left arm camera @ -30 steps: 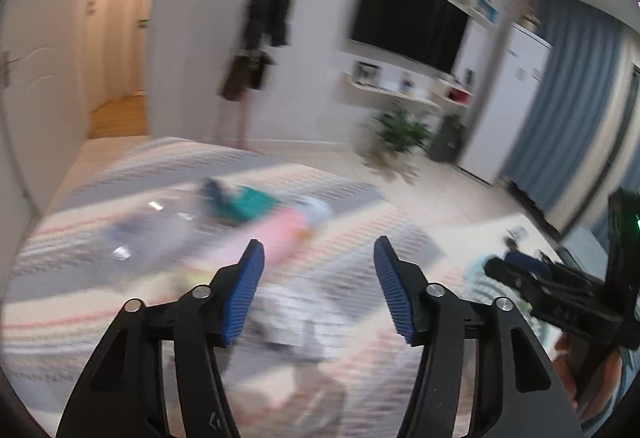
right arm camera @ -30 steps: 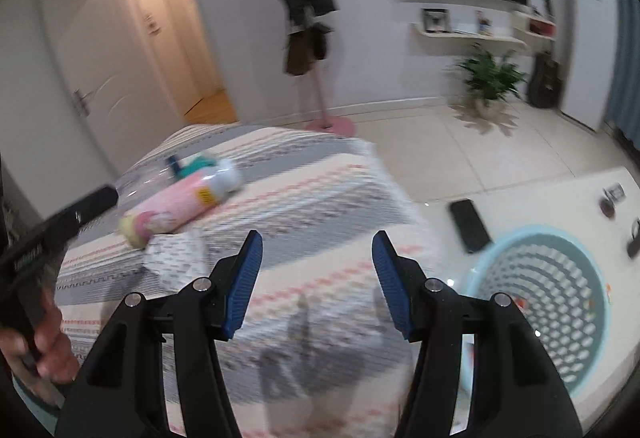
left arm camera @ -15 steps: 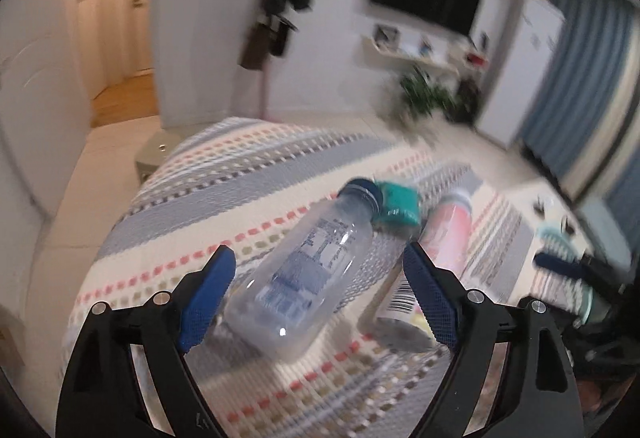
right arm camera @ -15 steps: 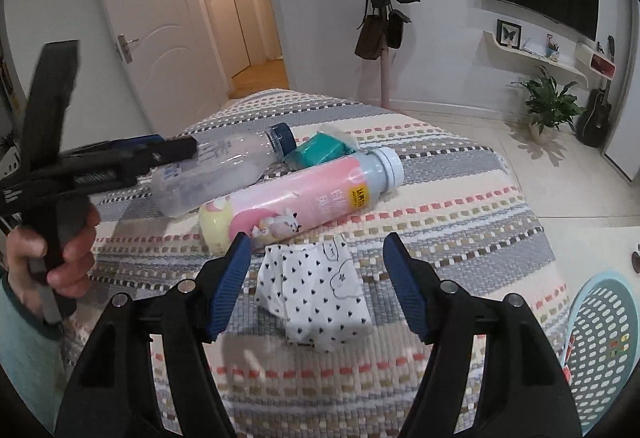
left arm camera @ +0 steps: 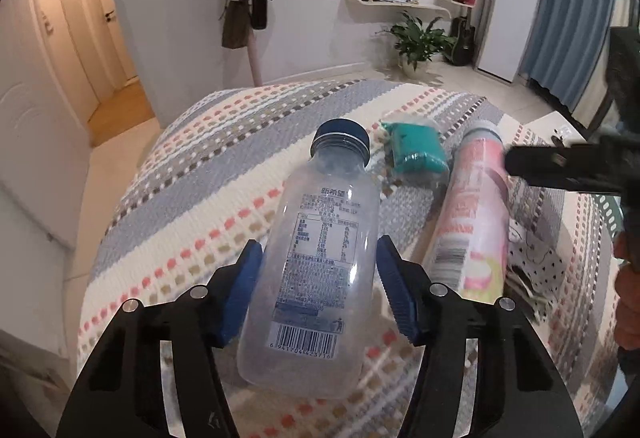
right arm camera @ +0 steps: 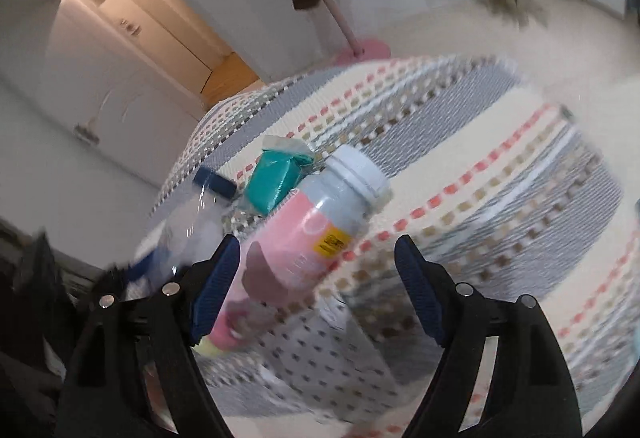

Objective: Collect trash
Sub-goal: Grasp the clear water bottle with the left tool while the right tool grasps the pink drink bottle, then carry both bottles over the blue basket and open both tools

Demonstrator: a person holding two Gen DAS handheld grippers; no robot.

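Your left gripper (left arm camera: 318, 294) has its blue pads against both sides of the clear plastic bottle with a dark blue cap (left arm camera: 320, 258), pinching it where it lies on the striped woven bedspread (left arm camera: 208, 197). Your right gripper (right arm camera: 318, 290) is spread wide around the pink-labelled bottle with a white cap (right arm camera: 304, 238), not gripping it. A teal crumpled packet (left arm camera: 416, 151) lies between the two bottle necks, and a white polka-dot wrapper (left arm camera: 540, 262) sits beside the pink bottle.
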